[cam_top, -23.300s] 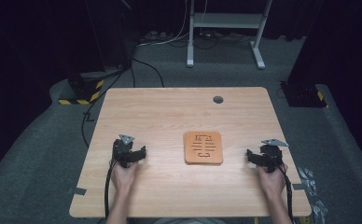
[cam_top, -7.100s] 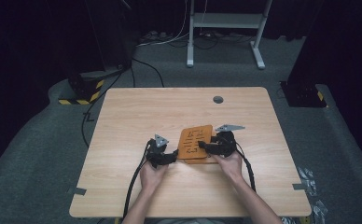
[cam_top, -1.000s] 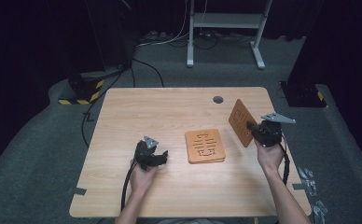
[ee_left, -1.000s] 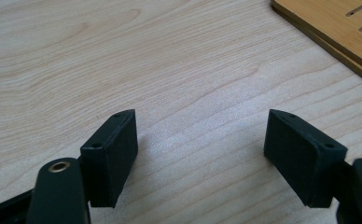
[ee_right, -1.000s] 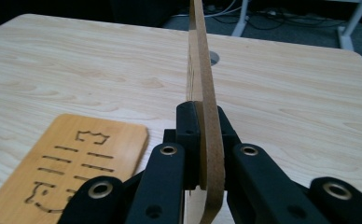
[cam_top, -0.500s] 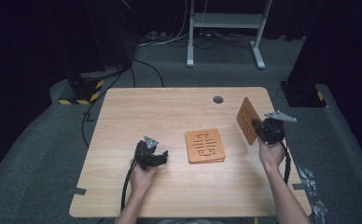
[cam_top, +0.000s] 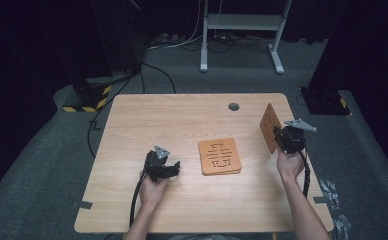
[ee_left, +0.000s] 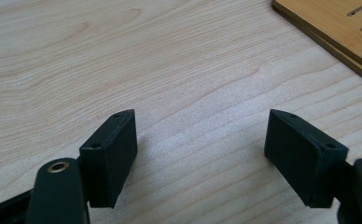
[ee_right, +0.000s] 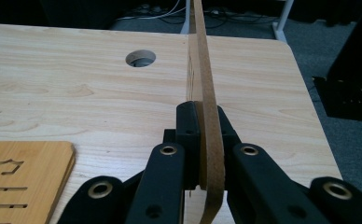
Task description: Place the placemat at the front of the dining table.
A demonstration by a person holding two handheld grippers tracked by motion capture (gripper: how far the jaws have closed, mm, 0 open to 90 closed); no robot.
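Your right gripper (cam_top: 284, 137) was clenched on a thin brown board (cam_top: 269, 127), held on edge above the table (cam_top: 182, 125) near its right edge. In the right gripper view the board (ee_right: 206, 93) stood upright between the jaws (you saw only its narrow edge, so its face was hard to make out), and its top ran out of frame. A second board (cam_top: 220, 156), slotted with cutouts, lay flat near the table's middle, well apart from the first. Your left gripper (cam_top: 174, 167) rested beside it, jaws released over bare wood. A round hole (cam_top: 233, 106) sat near the far edge. Nothing stood between the grippers.
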